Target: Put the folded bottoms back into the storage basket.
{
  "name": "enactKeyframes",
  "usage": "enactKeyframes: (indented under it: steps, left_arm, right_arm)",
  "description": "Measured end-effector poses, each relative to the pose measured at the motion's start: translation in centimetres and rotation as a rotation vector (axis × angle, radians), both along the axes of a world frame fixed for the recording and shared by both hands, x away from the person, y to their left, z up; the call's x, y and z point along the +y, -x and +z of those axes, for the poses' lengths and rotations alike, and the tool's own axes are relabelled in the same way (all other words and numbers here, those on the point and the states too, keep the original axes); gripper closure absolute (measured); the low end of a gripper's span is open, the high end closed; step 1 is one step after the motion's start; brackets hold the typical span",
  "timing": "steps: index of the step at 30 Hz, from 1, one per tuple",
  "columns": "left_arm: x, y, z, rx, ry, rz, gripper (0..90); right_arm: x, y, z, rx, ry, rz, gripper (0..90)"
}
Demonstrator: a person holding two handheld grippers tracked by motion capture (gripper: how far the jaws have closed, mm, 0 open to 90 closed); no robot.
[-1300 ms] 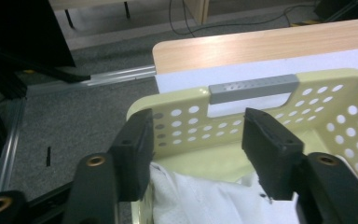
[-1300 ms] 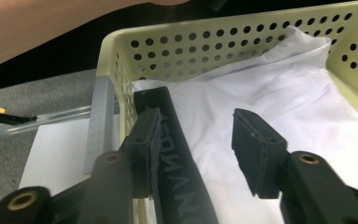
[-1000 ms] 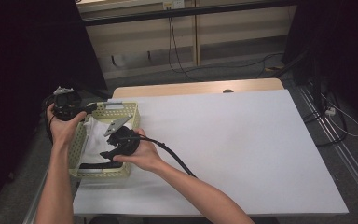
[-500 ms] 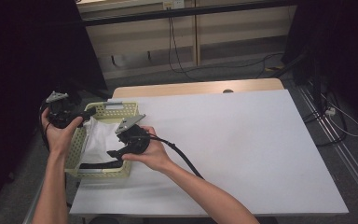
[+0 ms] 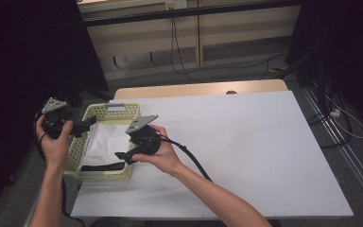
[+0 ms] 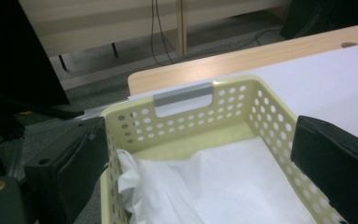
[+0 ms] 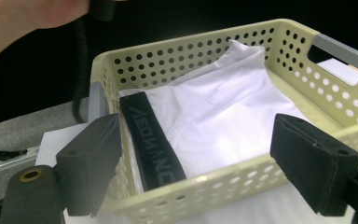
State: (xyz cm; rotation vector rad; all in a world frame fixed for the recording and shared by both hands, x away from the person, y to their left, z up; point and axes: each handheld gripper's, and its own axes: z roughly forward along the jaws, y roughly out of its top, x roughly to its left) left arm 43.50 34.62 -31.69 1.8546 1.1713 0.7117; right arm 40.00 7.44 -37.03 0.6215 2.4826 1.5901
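Just 1 basket (image 5: 105, 109), 2 grippers apart.

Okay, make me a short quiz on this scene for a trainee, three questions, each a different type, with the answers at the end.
1. True or false: the white cloth lies inside the pale yellow basket.
2. Multiple choice: the black band with lettering lies A) on the bare table, B) in the basket along one end wall, C) between the jaws of the left gripper.
3. Fill in: the jaws of the right gripper stand ____, with a basket wall in front of them.

Key: 1 true. 2 B. 3 open.
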Motion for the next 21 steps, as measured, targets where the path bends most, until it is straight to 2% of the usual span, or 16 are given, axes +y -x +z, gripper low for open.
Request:
enactKeyframes:
  steps: [1,7,15,21]
  left_arm:
    - [-0.1,0.2,0.0,0.0,0.0,0.0,4.8]
    - [-1.3,2.1,0.0,-0.009,0.022,-0.072,5.2]
    - [-2.1,4.1,-0.2,-0.016,0.006,-0.064,5.5]
    - [-2.5,5.8,0.1,-0.027,0.016,-0.089,5.5]
  right_arm:
    - [-0.3,0.0,0.0,0.005,-0.006,-0.007,14.2]
    - [-1.7,-0.1,-0.2,0.023,-0.012,-0.028,9.3]
    - [-3.3,0.0,-0.4,0.006,0.006,-0.078,8.9]
    - [-4.3,0.3,-0.8,0.006,0.023,-0.099,8.9]
